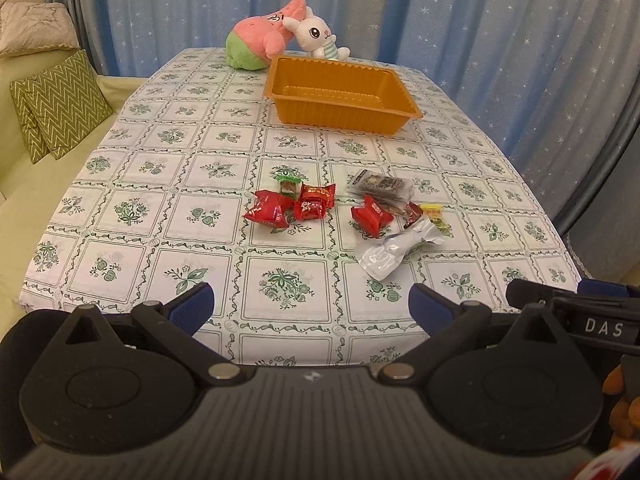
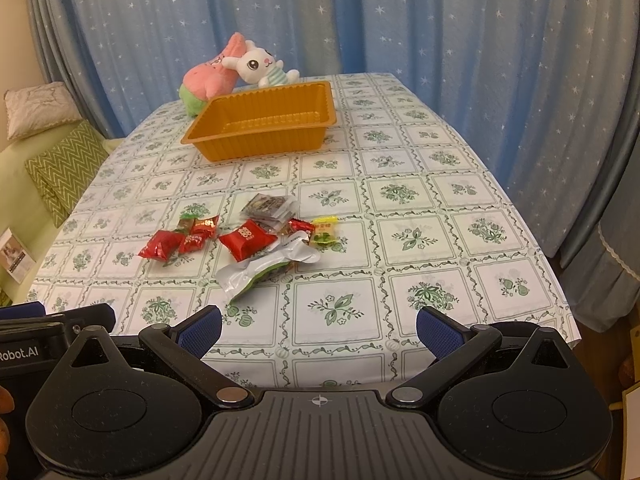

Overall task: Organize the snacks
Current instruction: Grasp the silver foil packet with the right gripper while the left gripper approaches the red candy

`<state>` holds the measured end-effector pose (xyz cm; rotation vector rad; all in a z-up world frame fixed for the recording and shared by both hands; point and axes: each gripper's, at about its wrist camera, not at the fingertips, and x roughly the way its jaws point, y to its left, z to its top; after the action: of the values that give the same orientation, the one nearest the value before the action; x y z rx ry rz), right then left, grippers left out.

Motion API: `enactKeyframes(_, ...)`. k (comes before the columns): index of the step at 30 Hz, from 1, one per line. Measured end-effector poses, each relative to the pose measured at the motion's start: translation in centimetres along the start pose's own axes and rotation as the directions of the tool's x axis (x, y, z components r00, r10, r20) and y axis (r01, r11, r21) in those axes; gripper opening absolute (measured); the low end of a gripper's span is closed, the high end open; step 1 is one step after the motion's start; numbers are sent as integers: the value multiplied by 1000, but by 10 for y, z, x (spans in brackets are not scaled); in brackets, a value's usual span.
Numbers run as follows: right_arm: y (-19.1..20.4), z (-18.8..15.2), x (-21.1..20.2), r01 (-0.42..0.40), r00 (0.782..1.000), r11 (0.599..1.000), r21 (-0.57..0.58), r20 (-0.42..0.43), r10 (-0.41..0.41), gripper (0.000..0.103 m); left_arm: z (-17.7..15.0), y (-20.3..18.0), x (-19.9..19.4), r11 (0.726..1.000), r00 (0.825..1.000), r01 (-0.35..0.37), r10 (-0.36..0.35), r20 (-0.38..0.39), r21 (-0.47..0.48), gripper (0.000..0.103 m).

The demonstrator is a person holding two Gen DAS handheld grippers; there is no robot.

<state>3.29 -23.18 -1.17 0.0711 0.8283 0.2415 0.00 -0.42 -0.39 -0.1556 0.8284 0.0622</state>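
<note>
Pre-pick stage: both claws, left claw (image 1: 311, 304) & right claw (image 2: 319, 330), hanging released w/ nothing held, snacks (image 1: 344, 212) lying loose on worktop (image 1: 132, 208), orange tray (image 1: 340, 96) sitting empty; next move calling for a pinch on one wrapper.

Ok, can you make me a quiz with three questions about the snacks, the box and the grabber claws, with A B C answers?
1. Where is the white bunny toy?
A. inside the tray
B. behind the tray
C. on the sofa

2. What colour is the tray?
A. orange
B. blue
C. white

3. How do the left gripper and right gripper look?
A. both open, holding nothing
B. both squeezing snacks
C. one holding the tray

Answers: 1 B, the bunny sits past the tray's far rim. 2 A, its walls are orange. 3 A, the blue fingers stand wide apart, and the red snack packets lie on the table.
</note>
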Motion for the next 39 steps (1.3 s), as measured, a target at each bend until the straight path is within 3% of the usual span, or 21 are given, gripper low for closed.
enactKeyframes(13, -6, 5, 40, -47, 999, 991, 121, -7, 48, 102, 17, 32, 41, 1000, 999, -12, 11, -40, -24, 102)
enactKeyframes(15, -4, 7, 50, -58, 998, 988, 141, -7, 60, 95, 22, 38, 50, 999, 999, -21, 20, -43, -28, 102)
enactKeyframes(16, -3, 10, 58, -72, 997, 985, 156, -10, 75, 86, 25, 40, 55, 999, 999, -25, 24, -44, -29, 102)
enactKeyframes(22, 3, 16, 100, -130, 989, 957, 258, -40, 145, 64, 43, 50, 82, 999, 998, -34, 32, -51, -33, 102)
enactKeyframes(33, 11, 28, 161, -90, 990, 913, 398, -61, 124, 49, 57, 60, 122, 998, 997, -14, 10, -71, -57, 102)
enactKeyframes(39, 26, 39, 173, -25, 996, 953, 303, -70, 49, 42, 55, 63, 131, 998, 996, 0, -5, -85, -67, 102)
